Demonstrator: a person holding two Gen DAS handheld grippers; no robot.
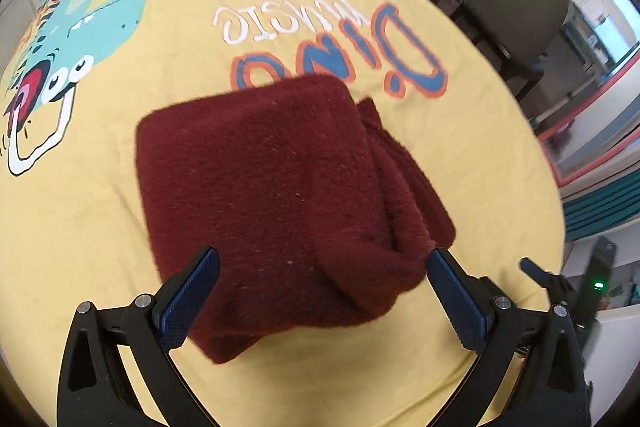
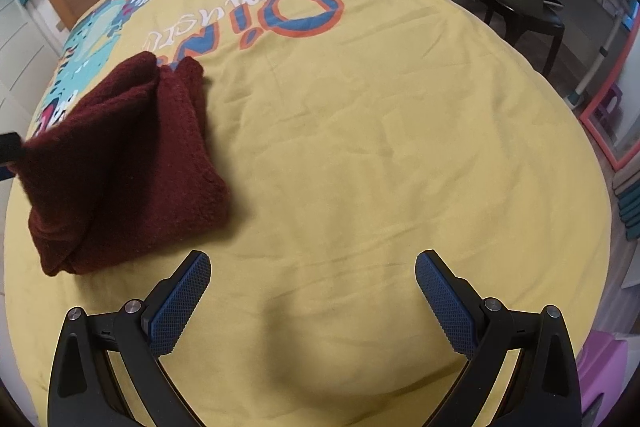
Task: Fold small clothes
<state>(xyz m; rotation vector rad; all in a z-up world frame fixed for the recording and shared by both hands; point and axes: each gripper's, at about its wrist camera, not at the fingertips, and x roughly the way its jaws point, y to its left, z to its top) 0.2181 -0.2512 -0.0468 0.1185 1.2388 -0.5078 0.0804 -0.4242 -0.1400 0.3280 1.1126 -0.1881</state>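
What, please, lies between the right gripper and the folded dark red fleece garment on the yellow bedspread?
Only bare yellow bedspread lies between the right gripper and the folded dark red fleece garment, as the right wrist view shows.

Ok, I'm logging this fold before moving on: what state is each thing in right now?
Maroon garment: folded into a compact bundle, lying on the bedspread, held by neither gripper.
Yellow bedspread: spread flat, lightly creased.
Left gripper: open, fingers either side of the bundle's near edge.
Right gripper: open, over bare bedspread.
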